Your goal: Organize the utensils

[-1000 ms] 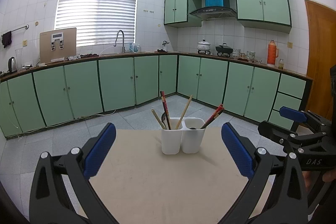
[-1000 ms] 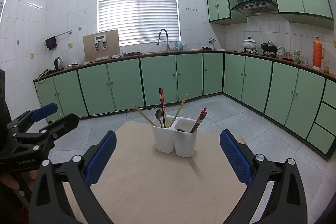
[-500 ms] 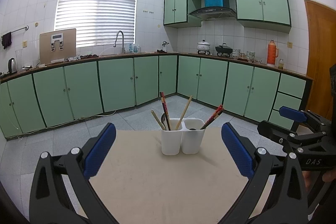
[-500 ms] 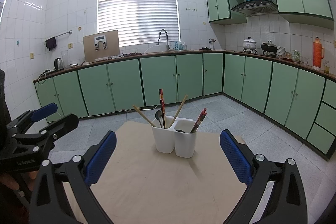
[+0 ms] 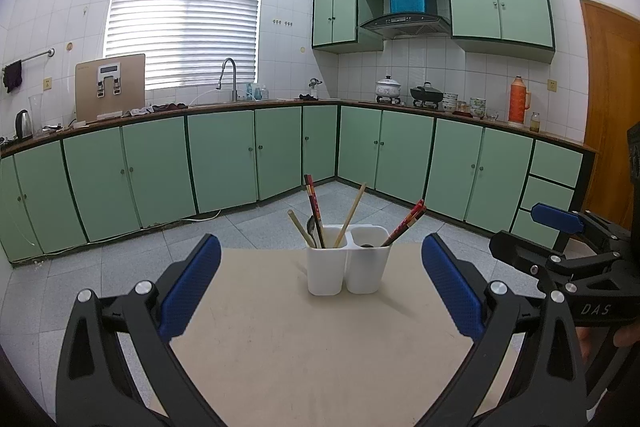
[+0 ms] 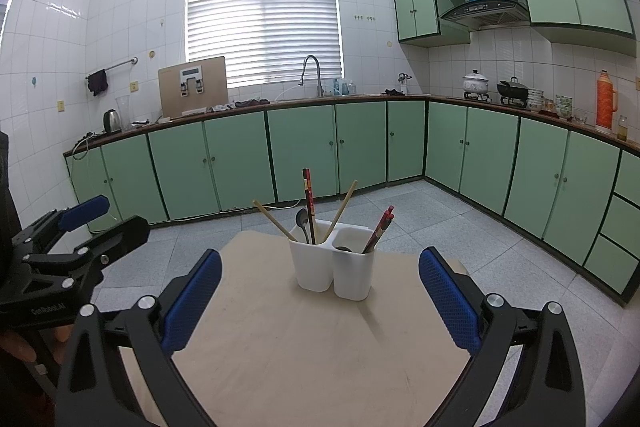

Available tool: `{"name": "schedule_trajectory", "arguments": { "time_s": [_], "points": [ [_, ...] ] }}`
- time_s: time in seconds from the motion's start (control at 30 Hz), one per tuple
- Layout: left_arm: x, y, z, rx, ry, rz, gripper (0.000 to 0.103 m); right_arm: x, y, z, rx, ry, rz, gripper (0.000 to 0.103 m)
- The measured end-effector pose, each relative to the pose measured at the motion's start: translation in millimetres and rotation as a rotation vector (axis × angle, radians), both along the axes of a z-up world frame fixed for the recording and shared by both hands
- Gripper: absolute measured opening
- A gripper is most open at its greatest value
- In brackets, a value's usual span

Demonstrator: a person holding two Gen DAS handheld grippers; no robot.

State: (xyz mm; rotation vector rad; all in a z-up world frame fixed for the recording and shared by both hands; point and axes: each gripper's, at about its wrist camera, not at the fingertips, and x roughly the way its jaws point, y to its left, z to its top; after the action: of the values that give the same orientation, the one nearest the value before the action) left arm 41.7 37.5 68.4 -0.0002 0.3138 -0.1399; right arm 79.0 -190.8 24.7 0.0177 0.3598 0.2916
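A white two-compartment utensil holder [image 5: 347, 269] [image 6: 334, 269] stands at the far middle of a beige table [image 5: 320, 347] [image 6: 312, 347]. Its left compartment holds wooden chopsticks [image 5: 351, 214], a dark red chopstick [image 5: 314, 205] and a metal spoon [image 6: 302, 221]. Its right compartment holds red chopsticks [image 5: 404, 221] [image 6: 380, 229] and a dark spoon bowl. My left gripper [image 5: 320, 291] is open and empty, short of the holder. My right gripper [image 6: 320, 293] is open and empty too. Each gripper shows at the edge of the other's view.
The table edge falls away just behind the holder to a grey tiled floor [image 5: 248, 227]. Green kitchen cabinets [image 6: 304, 151] line the far walls, with a sink tap [image 6: 310, 73], pots and a thermos on the counter. A wooden door [image 5: 608, 107] is at the right.
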Motion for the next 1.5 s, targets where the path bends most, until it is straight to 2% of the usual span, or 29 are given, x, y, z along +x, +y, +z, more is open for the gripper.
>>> {"name": "schedule_trajectory", "arguments": {
  "time_s": [1.5],
  "points": [
    [3,2,-4,0.0,0.015,0.004,0.098,9,-4,-11,-0.001,0.021,-0.008,0.097]
  ]
}}
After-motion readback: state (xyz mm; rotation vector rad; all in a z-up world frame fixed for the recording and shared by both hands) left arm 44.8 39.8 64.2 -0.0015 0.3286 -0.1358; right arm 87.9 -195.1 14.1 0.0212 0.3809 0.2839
